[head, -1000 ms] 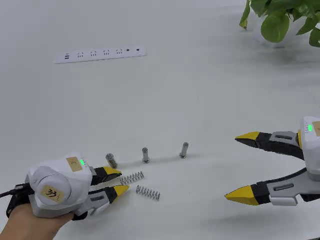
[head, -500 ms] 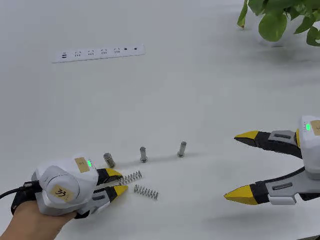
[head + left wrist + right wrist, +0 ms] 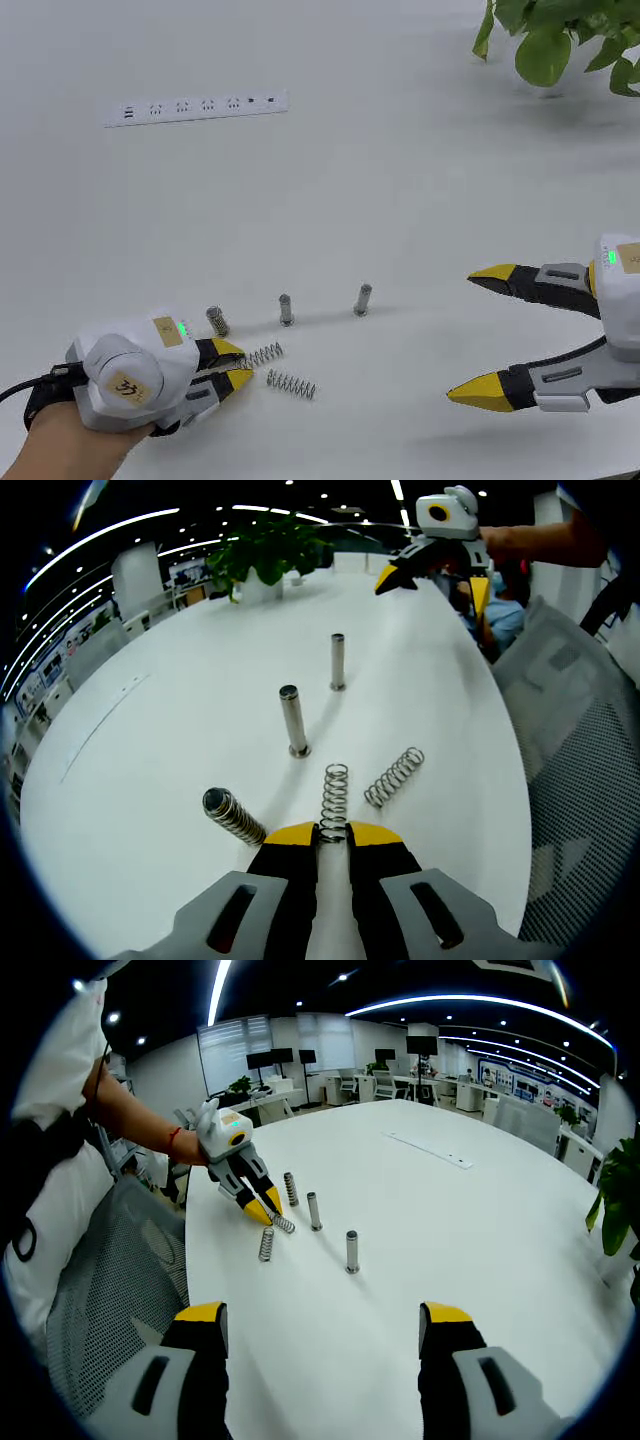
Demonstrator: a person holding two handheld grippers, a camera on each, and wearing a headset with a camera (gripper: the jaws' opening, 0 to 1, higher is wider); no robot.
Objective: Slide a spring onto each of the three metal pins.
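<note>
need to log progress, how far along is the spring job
One done: the left pin wears a fitted spring. In hand: the left claw grips a loose spring by its end. Left: it and the other spring go onto the middle pin and right pin, both bare. The right claw is open.

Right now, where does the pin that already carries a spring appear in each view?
Head view: the pin with spring, lower left, leftmost of the three.
Left gripper view: the pin with spring, lower left, nearest the camera.
Right gripper view: the pin with spring, left of centre, farthest of the three.
Shared landmark: the bare middle pin next to it.
</note>
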